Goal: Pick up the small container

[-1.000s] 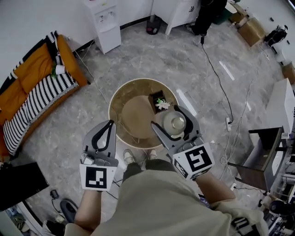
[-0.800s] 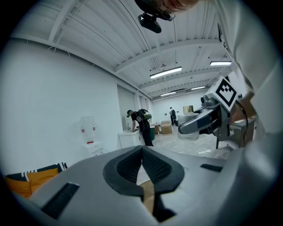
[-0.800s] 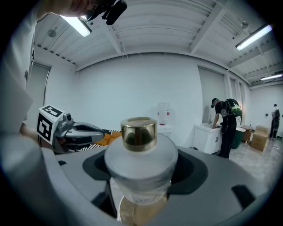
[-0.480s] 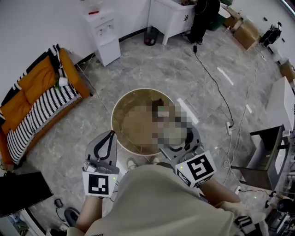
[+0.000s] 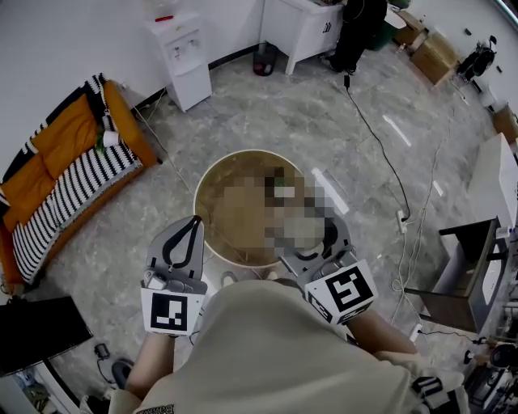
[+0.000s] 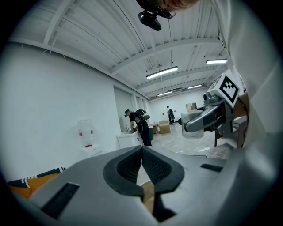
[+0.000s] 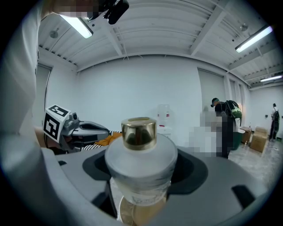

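The small container (image 7: 140, 163) is a frosted bottle with a gold cap (image 7: 139, 131). It stands upright between the jaws of my right gripper (image 7: 141, 176), which is shut on it. In the left gripper view the container (image 6: 193, 128) hangs in the right gripper (image 6: 208, 120) above the floor. In the head view the right gripper (image 5: 324, 251) is at the near right rim of the round wooden table (image 5: 212, 182), and a mosaic patch hides the container there. My left gripper (image 5: 193, 222) is shut on nothing, at the table's near left edge.
On the table a dark box with a white flower (image 5: 278, 179) shows partly beside the mosaic. An orange and striped couch (image 5: 65, 162) lies at the left. A water dispenser (image 5: 184, 48), a white cabinet (image 5: 303, 24) and a person (image 5: 356, 32) are at the back. A cable (image 5: 380, 137) runs over the floor.
My right gripper has drawn back toward the body with the container in it. The left gripper has barely moved.
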